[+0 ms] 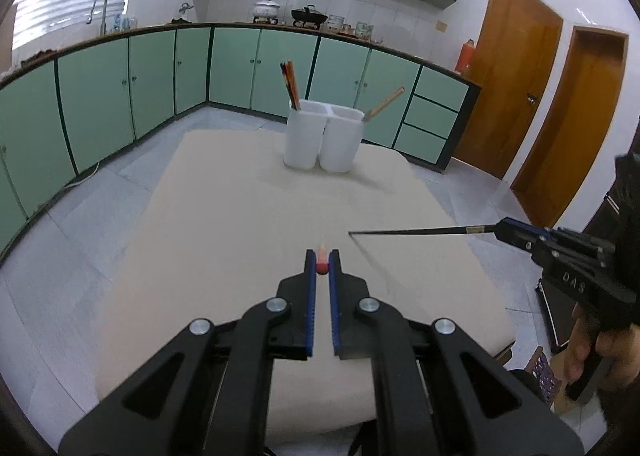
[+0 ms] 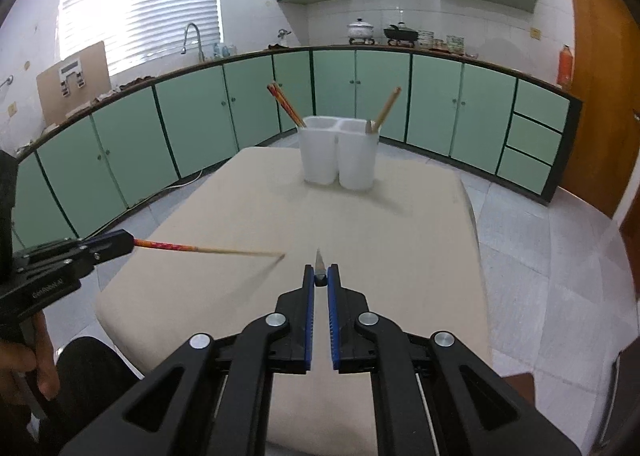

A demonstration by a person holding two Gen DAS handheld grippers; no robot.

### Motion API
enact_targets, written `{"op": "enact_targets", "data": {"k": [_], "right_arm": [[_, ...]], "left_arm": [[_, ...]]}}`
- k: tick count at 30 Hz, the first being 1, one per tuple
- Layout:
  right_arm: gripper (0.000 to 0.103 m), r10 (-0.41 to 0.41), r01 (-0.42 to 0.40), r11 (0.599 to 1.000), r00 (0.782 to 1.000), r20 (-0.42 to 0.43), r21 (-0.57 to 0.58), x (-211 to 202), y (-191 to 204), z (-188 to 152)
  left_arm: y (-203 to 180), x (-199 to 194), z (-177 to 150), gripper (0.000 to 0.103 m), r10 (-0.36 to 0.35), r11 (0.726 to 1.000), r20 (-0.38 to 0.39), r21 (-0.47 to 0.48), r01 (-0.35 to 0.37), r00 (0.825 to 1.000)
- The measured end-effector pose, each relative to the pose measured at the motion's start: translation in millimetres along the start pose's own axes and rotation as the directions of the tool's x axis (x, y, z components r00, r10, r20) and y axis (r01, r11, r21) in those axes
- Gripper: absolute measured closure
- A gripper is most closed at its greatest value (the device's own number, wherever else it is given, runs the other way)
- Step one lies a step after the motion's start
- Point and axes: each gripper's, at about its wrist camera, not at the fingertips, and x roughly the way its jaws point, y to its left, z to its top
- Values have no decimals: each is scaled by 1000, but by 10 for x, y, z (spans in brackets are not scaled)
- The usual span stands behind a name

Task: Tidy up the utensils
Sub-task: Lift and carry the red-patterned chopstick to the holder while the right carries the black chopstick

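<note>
left wrist view shows the left claw (image 1: 322, 262) pinching a red-ended chopstick (image 1: 322, 261) by its end, above the desk (image 1: 224, 196). the right claw (image 2: 320, 276) is pressed onto a dark chopstick (image 2: 319, 265). the white holder (image 1: 323, 138) stands at twelve o'clock, well apart. risk: each stick is gripped only at its tip, so it may pivot or slip, and a swinging end could miss its compartment or knock the light holder over.

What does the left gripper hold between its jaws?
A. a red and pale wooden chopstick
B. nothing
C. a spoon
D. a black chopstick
A: the left gripper is shut on the red and pale wooden chopstick, seen from the side in the right wrist view; the black chopstick is in the right gripper.
</note>
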Motion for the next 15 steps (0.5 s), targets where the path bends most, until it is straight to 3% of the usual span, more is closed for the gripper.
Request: {"op": "enact_targets", "data": {"k": [15], "right_arm": [[97, 20, -43, 991, 984, -177, -130, 397, 120, 1124]], "left_arm": [[134, 404, 925, 98, -70, 996, -165, 45, 78, 984]]}}
